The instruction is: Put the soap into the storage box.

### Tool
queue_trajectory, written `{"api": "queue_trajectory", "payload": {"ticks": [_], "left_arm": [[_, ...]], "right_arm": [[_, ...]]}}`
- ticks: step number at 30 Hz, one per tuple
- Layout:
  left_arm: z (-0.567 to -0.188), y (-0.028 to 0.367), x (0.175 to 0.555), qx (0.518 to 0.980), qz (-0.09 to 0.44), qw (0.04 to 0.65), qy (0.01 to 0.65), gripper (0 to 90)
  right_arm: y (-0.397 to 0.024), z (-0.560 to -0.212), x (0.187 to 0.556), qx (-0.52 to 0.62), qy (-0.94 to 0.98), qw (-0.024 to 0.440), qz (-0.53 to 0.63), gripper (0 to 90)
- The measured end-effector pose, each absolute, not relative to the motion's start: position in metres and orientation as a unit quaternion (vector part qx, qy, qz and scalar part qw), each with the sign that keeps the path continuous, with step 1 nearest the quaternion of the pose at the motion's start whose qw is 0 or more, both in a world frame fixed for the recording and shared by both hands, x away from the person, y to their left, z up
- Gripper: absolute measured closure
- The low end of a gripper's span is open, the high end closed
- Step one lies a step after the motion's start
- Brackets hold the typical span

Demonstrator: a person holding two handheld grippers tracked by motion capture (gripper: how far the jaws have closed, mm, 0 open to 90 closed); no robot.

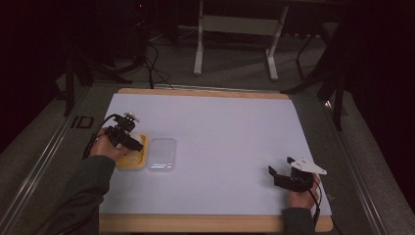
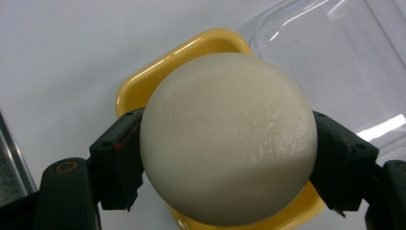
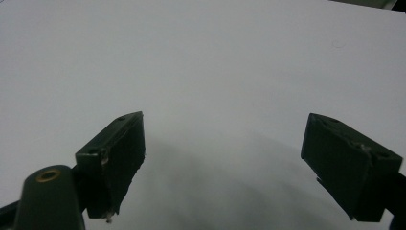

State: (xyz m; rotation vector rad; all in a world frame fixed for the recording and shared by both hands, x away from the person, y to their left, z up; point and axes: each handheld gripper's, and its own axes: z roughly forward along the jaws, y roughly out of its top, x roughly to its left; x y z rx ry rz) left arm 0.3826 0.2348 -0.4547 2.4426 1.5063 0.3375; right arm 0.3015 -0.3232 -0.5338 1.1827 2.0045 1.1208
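- We see a white mat (image 1: 220,147) covering most of the counter (image 1: 205,223), with a wooden strip bare along the near and far edges.
- We find wide open mat between the two hands; the middle and far side are bare.
- A yellow tray (image 1: 134,160) sits near the mat's left edge, and a clear plastic lid (image 1: 162,154) lies just beside it on its right.
- In the left gripper view we see the cream ball (image 2: 229,139) above the yellow tray (image 2: 143,86); we cannot tell whether it touches it.
- Our left hand-held gripper (image 1: 128,139) clamps the ball, one jaw on each side.
- Our right hand-held gripper (image 1: 281,171) rests near the mat's right near corner, jaws wide apart with nothing between them.
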Motion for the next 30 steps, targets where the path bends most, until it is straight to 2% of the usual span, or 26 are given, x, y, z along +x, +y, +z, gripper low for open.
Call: {"api": "queue_trajectory", "payload": {"ticks": [30], "left_arm": [[-0.469,0.238,0.386,0.847,0.083,0.102,0.516,23.2]], "right_arm": [[-0.323,-0.534,0.301,0.439,0.747,0.277,0.416,14.7]]}}
